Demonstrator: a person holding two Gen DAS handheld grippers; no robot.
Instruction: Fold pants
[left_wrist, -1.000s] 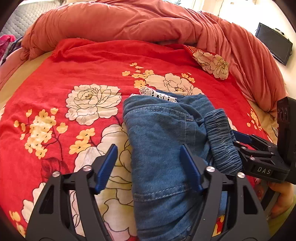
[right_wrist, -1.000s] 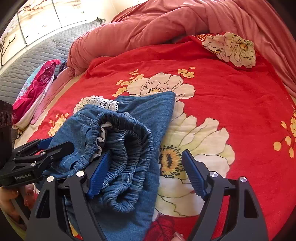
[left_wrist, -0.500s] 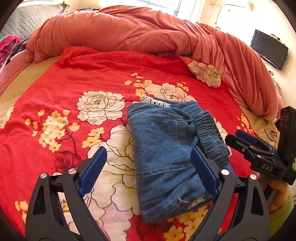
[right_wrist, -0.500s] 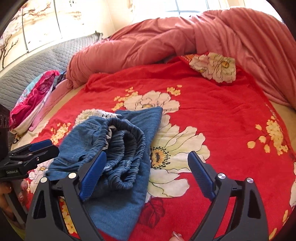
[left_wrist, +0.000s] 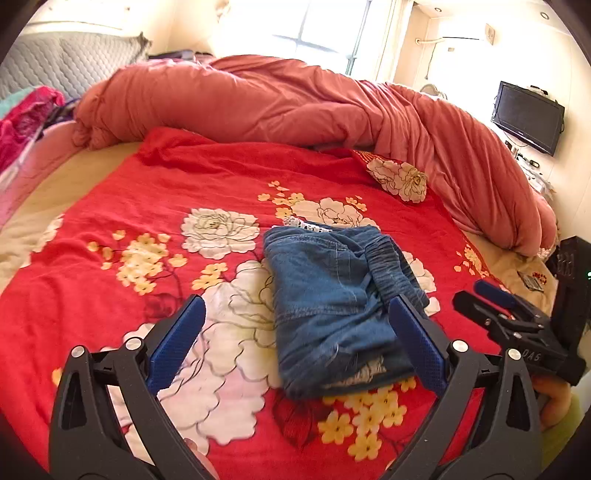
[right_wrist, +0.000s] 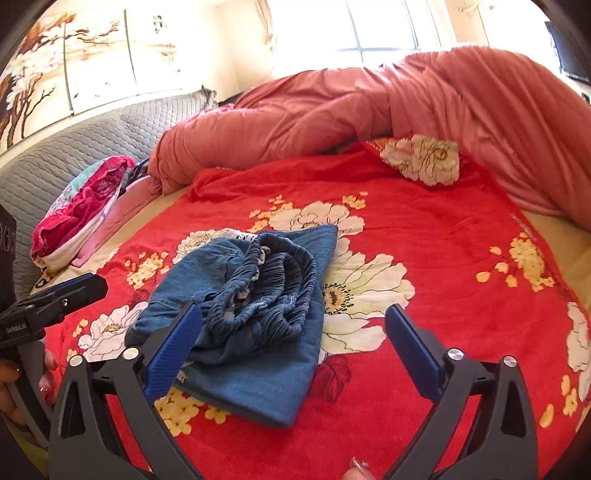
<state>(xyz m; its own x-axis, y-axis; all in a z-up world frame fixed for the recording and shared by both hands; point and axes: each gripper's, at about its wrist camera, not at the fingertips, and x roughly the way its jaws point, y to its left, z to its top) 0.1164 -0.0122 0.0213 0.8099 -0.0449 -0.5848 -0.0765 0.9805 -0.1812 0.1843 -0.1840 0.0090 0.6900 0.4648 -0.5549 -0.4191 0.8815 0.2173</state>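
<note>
The blue denim pants (left_wrist: 334, 302) lie folded into a compact bundle on the red floral bedspread (left_wrist: 166, 206), elastic waistband on the right side, white lace trim at the far edge. They also show in the right wrist view (right_wrist: 255, 310) with the gathered waistband on top. My left gripper (left_wrist: 295, 332) is open and empty, held above and in front of the bundle. My right gripper (right_wrist: 293, 339) is open and empty, to the right of the bundle; it shows in the left wrist view (left_wrist: 491, 299). The left gripper shows at the left edge of the right wrist view (right_wrist: 74, 288).
A rolled salmon duvet (left_wrist: 295, 103) lies across the far side of the bed. A floral pillow (left_wrist: 399, 177) sits at the back right. Pink clothes (right_wrist: 81, 199) lie by the grey headboard (right_wrist: 74, 147). A TV (left_wrist: 526, 116) hangs on the right wall.
Both grippers have pulled back and up from the pants, staying open. The right gripper has let go of the waistband. The bundle lies still on the bedspread.
</note>
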